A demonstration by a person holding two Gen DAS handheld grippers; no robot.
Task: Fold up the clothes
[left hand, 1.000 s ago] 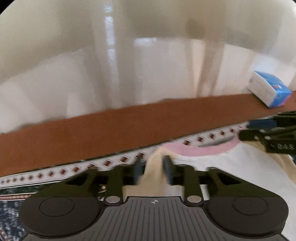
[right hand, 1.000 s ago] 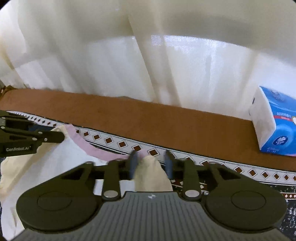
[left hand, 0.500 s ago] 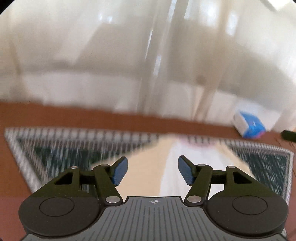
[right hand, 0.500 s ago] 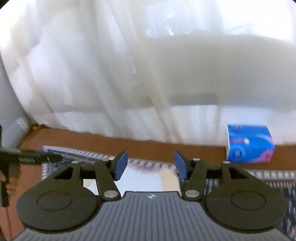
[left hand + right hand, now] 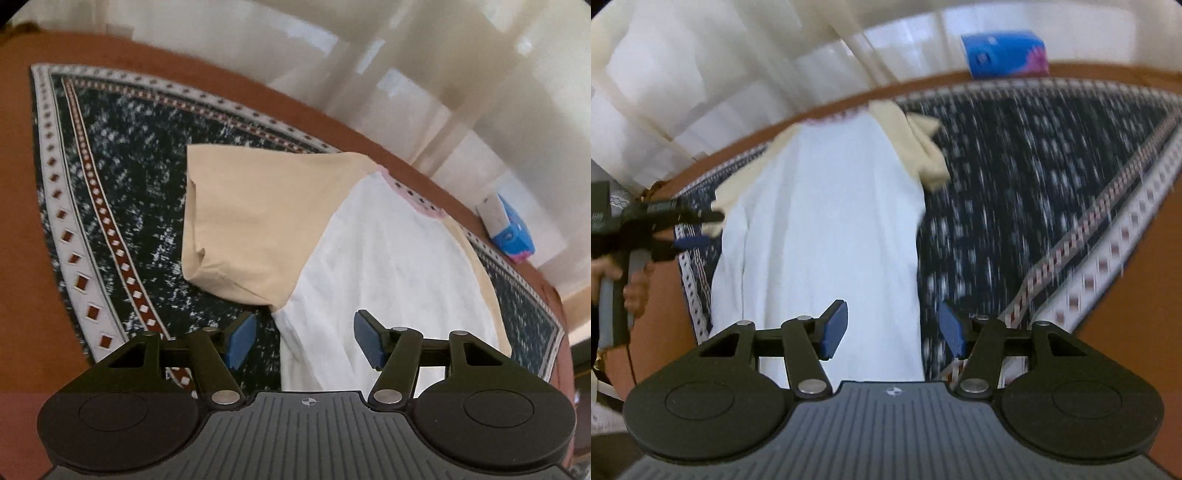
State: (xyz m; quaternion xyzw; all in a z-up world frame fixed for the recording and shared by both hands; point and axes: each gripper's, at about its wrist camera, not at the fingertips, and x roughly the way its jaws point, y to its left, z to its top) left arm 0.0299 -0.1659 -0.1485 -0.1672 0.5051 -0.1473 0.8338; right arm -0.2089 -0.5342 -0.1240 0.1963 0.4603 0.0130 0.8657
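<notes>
rug (image 5: 122,192) | shirt (image 5: 388,266) spread | tissue box (image 5: 1004,55) beyond, by curtain (image 5: 701,81)

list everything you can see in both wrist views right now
shirt: 1, white body, cream sleeves, pink collar, spread flat on the rug
rug: 1, dark blue with white and red border, on the brown surface
brown surface: 1, under the rug
tissue box: 1, blue, at the far edge by the curtain
curtain: white, behind the surface
left gripper: black, blue fingers open, above the shirt's left side
right gripper: black, open, above the shirt's right edge
hand: 1, on the left gripper's handle
</notes>
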